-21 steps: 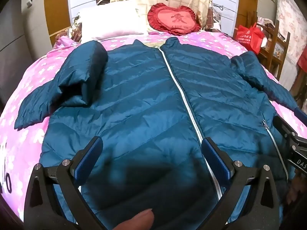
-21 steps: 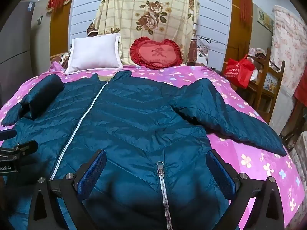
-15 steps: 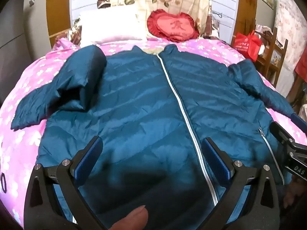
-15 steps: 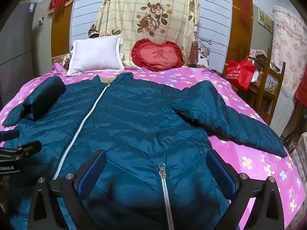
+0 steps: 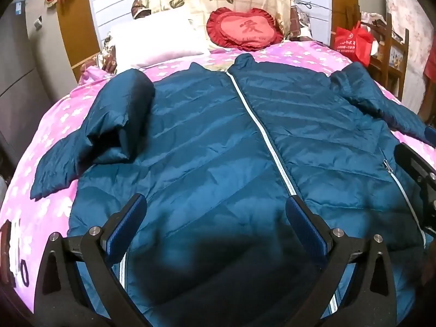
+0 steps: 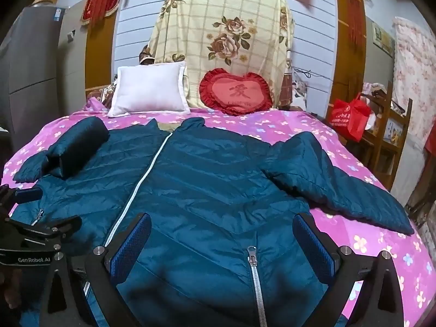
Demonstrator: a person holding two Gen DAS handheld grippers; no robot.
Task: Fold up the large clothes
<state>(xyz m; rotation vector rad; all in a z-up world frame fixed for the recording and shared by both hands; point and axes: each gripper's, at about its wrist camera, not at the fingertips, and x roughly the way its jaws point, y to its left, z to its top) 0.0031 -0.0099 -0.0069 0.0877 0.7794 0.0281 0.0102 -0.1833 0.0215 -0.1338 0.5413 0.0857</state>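
We have drawn both tools back slightly; more teal down jacket shows. Left gripper and right gripper hover spread, empty, so folding hasn't begun.

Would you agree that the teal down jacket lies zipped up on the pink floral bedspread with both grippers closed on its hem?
Not quite: the left gripper and right gripper are open, holding nothing, as both wrist views show. The teal down jacket does lie zipped on the pink floral bedspread.
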